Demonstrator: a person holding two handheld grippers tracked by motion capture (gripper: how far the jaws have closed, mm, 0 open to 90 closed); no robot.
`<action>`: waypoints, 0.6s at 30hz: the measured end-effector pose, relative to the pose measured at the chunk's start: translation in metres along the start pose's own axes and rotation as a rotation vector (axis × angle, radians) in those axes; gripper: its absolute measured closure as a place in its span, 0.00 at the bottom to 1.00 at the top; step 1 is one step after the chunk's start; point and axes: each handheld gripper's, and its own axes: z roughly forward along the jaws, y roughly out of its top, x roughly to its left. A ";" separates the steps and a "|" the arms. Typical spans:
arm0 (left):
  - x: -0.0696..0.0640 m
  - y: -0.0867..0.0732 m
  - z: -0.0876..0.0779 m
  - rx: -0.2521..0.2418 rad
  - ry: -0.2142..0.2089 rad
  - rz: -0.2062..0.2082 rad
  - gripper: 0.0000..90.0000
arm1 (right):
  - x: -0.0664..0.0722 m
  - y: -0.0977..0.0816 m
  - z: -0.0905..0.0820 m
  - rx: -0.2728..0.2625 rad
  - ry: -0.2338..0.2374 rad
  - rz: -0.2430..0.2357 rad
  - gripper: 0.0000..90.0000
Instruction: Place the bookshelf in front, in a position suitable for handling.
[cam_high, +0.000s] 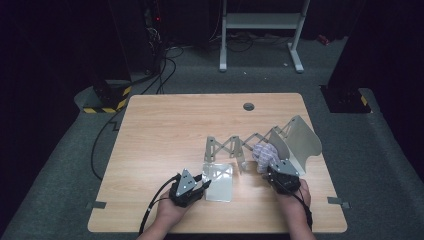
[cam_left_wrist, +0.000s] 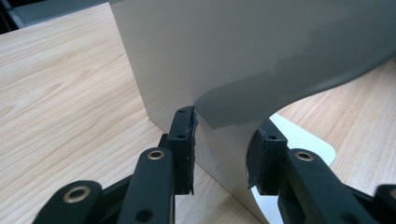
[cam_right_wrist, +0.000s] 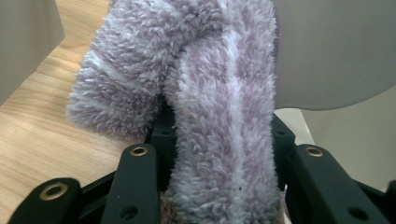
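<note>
A grey plastic plate (cam_high: 220, 184) lies at the left end of a scissor-link rack (cam_high: 240, 145) on the wooden table (cam_high: 160, 135). My left gripper (cam_high: 204, 186) is at that plate's near left edge. In the left gripper view the thin plate (cam_left_wrist: 233, 56) stands between the jaws of the left gripper (cam_left_wrist: 222, 149), which are spread wider than the sheet and open. My right gripper (cam_high: 271, 169) is shut on a fluffy purple-and-white sock (cam_high: 264, 154), beside the rack's upright right plate (cam_high: 302, 140). The sock (cam_right_wrist: 219, 70) bulges up out of the right gripper (cam_right_wrist: 219, 140).
A round cable hole (cam_high: 248, 106) sits near the table's far edge. A white metal stand (cam_high: 260, 22) and black cables (cam_high: 160, 65) are on the floor behind. Each gripper's cable trails off the near edge.
</note>
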 end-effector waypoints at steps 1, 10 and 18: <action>-0.001 0.001 0.001 -0.002 -0.003 0.003 0.73 | -0.001 -0.001 0.000 0.001 -0.003 0.004 0.66; 0.001 -0.008 -0.010 0.012 -0.024 0.016 0.60 | 0.003 -0.002 0.002 0.002 0.014 0.004 0.65; 0.019 -0.016 -0.031 -0.022 -0.041 -0.073 0.59 | 0.004 -0.003 0.004 0.004 0.036 0.017 0.65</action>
